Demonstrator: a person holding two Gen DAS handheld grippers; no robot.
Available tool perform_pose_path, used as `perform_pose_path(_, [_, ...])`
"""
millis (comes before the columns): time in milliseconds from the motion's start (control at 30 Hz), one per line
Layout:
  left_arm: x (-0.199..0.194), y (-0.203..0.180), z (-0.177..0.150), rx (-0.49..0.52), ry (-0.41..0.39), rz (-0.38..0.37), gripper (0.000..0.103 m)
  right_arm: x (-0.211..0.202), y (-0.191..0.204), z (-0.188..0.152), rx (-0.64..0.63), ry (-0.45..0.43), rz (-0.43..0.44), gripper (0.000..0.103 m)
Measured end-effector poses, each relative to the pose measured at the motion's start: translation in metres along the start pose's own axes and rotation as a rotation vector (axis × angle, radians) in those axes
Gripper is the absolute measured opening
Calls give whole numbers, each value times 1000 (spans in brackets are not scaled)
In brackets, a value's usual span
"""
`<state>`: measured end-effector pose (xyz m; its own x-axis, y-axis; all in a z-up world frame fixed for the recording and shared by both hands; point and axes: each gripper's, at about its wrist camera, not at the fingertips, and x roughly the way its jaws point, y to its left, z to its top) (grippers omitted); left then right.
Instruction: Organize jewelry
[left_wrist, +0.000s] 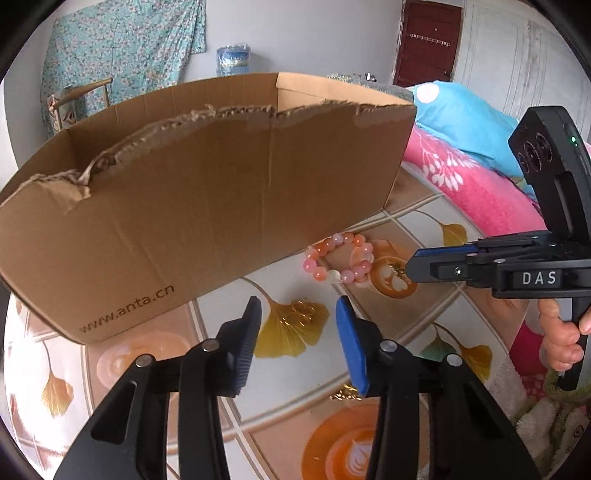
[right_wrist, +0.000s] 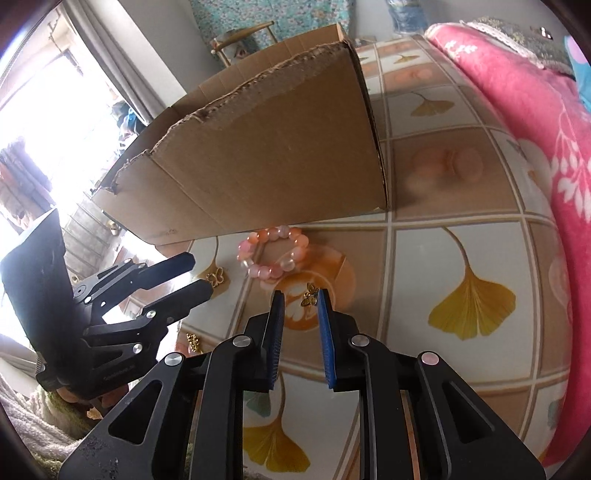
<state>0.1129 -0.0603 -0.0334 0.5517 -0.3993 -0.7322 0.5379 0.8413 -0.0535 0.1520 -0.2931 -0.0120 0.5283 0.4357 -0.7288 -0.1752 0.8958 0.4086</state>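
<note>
A pink and orange beaded bracelet (left_wrist: 338, 258) (right_wrist: 273, 254) lies on the patterned tablecloth just in front of the cardboard box (left_wrist: 207, 199) (right_wrist: 280, 158). My left gripper (left_wrist: 298, 312) (right_wrist: 201, 273) hovers with its jaws apart over a small gold earring (left_wrist: 301, 314) (right_wrist: 216, 277) that rests on a printed ginkgo leaf; the pads do not touch it. My right gripper (right_wrist: 300, 299) (left_wrist: 413, 267) is narrowly open, and a gold butterfly earring (right_wrist: 309, 295) lies on the cloth between its fingertips, close to the blue pad (right_wrist: 327, 332).
The torn-topped box is open upward; its inside is hidden. Another gold piece (right_wrist: 194, 341) (left_wrist: 345, 395) lies nearer the table's front edge. A pink flowered blanket (right_wrist: 535, 129) (left_wrist: 472, 184) borders the table on the right. A hand (left_wrist: 561, 339) grips the right tool's handle.
</note>
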Motion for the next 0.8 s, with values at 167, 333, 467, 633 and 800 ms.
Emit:
perform_pose_path(167, [9, -2, 3, 30, 34, 4, 35, 0, -3, 1, 10, -10, 15, 19])
perform_pose_path(333, [13, -8, 4, 85, 46, 30, 27, -5, -6, -3, 18, -13, 22, 19])
perform_pose_path(467, [14, -13, 5, 120, 56, 26, 18, -7, -6, -5, 22, -16, 25, 19])
perform_pose_path(633, [15, -18, 5, 141, 58, 27, 12, -12, -9, -10, 25, -22, 26, 19])
perform_pose_path(800, [13, -18, 3, 142, 58, 33, 11, -20, -9, -14, -1, -29, 6, 19])
